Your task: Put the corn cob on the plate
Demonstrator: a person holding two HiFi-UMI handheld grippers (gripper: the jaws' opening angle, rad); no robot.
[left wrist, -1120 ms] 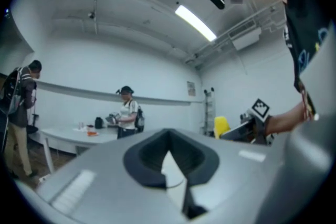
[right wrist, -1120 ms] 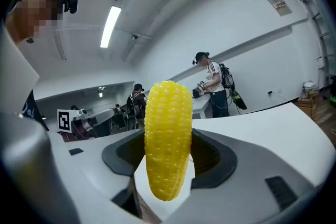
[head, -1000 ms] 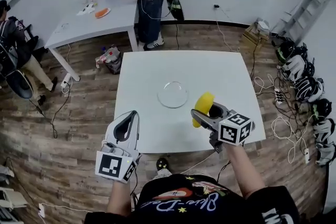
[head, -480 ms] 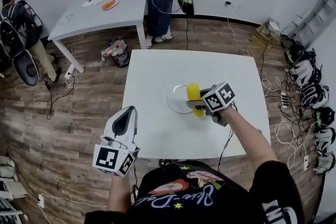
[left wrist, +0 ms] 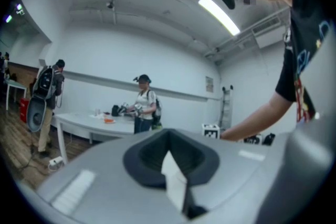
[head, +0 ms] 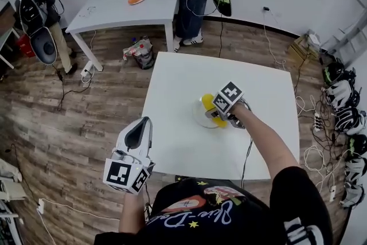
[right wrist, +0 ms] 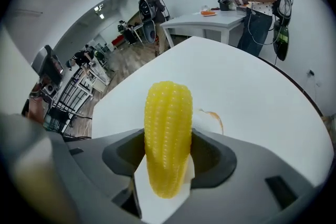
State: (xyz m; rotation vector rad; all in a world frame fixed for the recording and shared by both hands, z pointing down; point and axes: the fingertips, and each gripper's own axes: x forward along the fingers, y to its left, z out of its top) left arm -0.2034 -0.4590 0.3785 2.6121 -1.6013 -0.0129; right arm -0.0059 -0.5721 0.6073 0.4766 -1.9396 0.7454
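Most of the job looks done. Head view: the right tool (head: 217,119) clamps the corn cob (head: 207,106) over the clear plate (head: 196,119) in the middle of the surface (head: 172,146); only the release remains (whether the cob touches the plate I cannot tell). The left tool (head: 136,137) hangs beside the near-left edge. Left gripper view: its jaws meet with nothing between. Right gripper view: the jaws pinch the cob's lower half; its long axis runs along the jaws, rounded tip pointing away from the camera.

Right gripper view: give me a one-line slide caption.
A yellow corn cob clamped in the right gripper above the white table.
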